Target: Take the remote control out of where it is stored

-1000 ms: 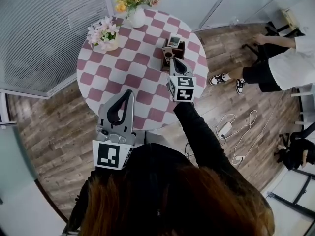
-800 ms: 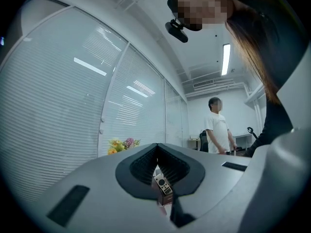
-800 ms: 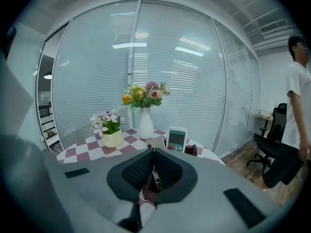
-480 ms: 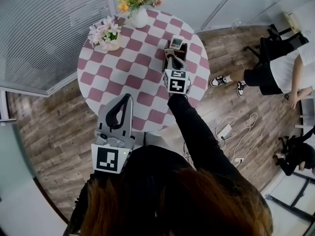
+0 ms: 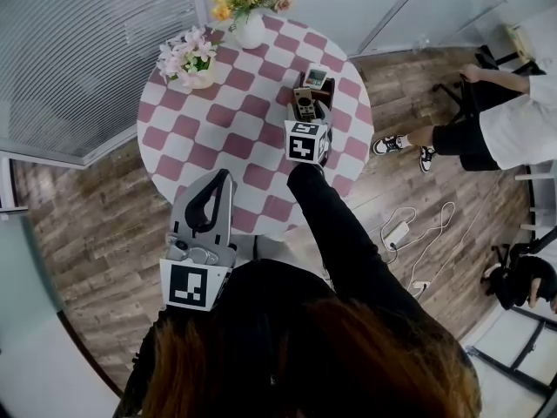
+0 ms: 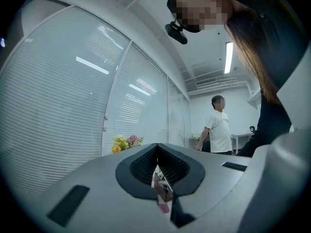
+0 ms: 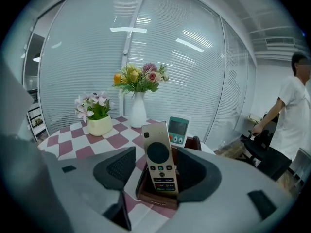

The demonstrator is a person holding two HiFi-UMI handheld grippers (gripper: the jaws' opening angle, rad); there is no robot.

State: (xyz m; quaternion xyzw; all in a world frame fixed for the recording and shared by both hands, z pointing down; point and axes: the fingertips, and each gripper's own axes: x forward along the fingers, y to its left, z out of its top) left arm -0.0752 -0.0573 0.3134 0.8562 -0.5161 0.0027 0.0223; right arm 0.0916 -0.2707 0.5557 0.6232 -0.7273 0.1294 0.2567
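While the left claw (image 5: 224, 178) is held shut and empty at the desk's (image 5: 196, 138) edge, apparently parked out of the way, the work is being done further right. A brown holder (image 7: 150, 197) is seen on the desk, with the remote control (image 7: 160, 159) stood upright at its front and a white handset (image 7: 178, 129) behind. The right claw (image 7: 158, 173) has just been opened wide and is set astride the remote, pads not yet pressed on, presumably so it can be pinched and lifted out.

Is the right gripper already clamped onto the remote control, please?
No, the right gripper has just opened its jaws, which stand clear either side of the remote control upright in its brown holder.
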